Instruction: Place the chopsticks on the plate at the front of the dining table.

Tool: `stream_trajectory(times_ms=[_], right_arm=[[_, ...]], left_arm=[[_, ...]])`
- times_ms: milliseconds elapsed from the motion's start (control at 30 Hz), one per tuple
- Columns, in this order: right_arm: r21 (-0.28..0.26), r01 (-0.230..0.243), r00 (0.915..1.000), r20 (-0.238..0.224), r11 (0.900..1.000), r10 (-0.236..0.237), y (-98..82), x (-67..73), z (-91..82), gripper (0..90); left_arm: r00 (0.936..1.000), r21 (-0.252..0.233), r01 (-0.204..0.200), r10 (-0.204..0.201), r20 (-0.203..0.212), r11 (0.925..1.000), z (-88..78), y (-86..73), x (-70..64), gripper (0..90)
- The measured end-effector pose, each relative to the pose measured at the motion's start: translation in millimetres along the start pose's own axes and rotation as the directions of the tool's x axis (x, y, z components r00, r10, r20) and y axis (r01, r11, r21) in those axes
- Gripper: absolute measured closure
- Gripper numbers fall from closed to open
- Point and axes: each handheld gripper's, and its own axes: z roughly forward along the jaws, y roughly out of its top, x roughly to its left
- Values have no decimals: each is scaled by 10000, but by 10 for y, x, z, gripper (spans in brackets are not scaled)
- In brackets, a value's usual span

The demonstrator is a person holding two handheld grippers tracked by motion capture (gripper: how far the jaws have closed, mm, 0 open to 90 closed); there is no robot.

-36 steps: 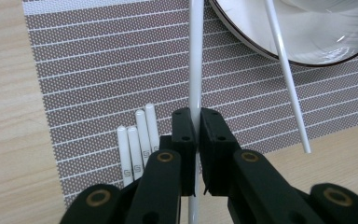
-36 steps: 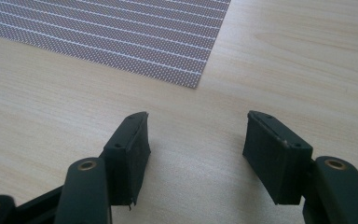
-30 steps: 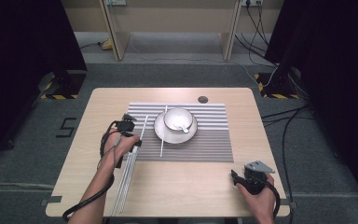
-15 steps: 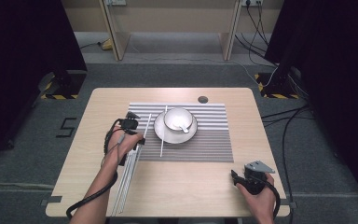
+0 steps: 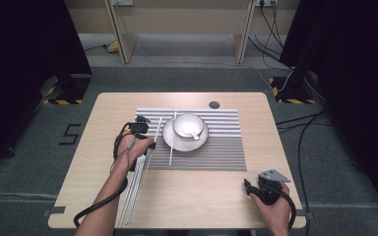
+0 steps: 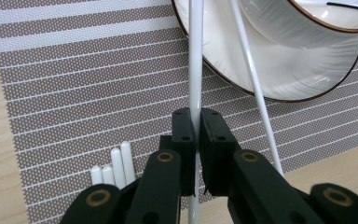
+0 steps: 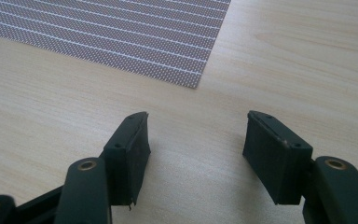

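Your left gripper (image 6: 196, 122) is clamped on a white chopstick (image 6: 195, 60).
The chopstick lies over the striped placemat (image 6: 74, 84), beside the saucer (image 6: 279, 79). Your right gripper (image 7: 196, 149) rests with jaws apart above the wooden table (image 7: 284, 56).

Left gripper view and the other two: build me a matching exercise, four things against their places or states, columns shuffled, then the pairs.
Things:
1. left gripper
2. right gripper
3. bowl
4. loose chopstick

Places or states:
A. stands on the plate
B. jaws apart over bare table
C. leans across the plate's rim onto the striped mat
D. jaws shut on a white chopstick

Pairs: 1-D, 2-B, 3-A, 4-C
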Motion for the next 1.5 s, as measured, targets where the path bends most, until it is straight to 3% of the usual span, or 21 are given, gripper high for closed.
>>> stream_trajectory(times_ms=[567, 1500], right_arm=[[10, -13, 10000, -19, 10000, 13, -1, -1, -3, 405], [-6, -3, 10000, -24, 10000, 3, -2, -3, -3, 405]], left_arm=[[9999, -206, 102, -101, 83, 9997, 66, 93, -60, 846], [9993, -151, 294, -290, 238, 9995, 132, 203, -80, 847]])
